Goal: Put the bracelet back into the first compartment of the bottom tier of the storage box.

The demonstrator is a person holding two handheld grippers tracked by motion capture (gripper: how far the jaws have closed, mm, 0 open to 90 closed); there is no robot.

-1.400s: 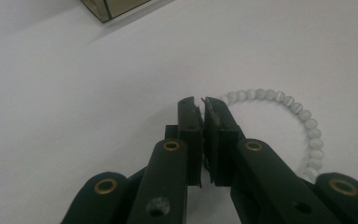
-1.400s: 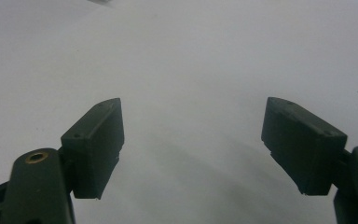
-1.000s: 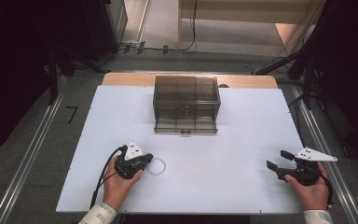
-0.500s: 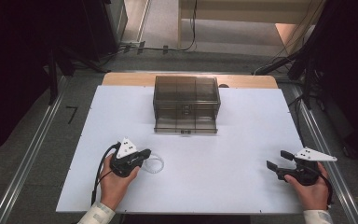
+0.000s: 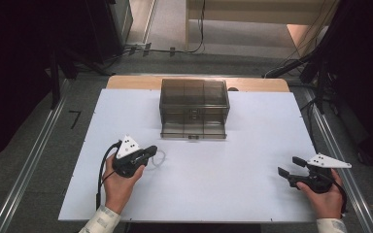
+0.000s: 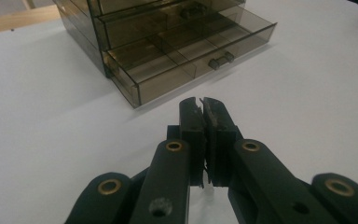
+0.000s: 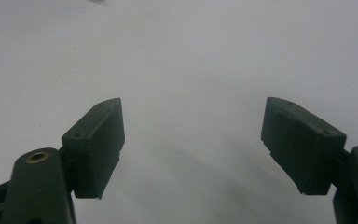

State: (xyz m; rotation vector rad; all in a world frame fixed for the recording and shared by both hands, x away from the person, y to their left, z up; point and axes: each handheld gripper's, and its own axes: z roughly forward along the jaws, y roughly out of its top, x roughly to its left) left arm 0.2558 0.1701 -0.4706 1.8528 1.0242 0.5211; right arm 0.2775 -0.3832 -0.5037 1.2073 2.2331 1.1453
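Since one second ago, the left gripper (image 5: 153, 149) has come a little higher over the table and the thin pale loop (image 5: 159, 158) has moved together with it; the right gripper (image 5: 290, 166) has kept its place. Now the loop hangs at the tips of the left gripper, just over the white table (image 5: 223, 194), on the left front part and well apart from the drawer box (image 5: 194, 97). In the left gripper view the jaws of the left gripper (image 6: 202, 100) are pressed together, and a thin pale strip is seen between the pads. Behind them stands the smoky transparent drawer box (image 6: 135, 28), with its bottom drawer (image 6: 186, 60) pulled out and divided into compartments. The box is at the far middle of the table. At the right front corner, the right gripper (image 7: 193, 140) is held in the person's hand with its jaws wide apart and nothing between them, over the bare white surface.
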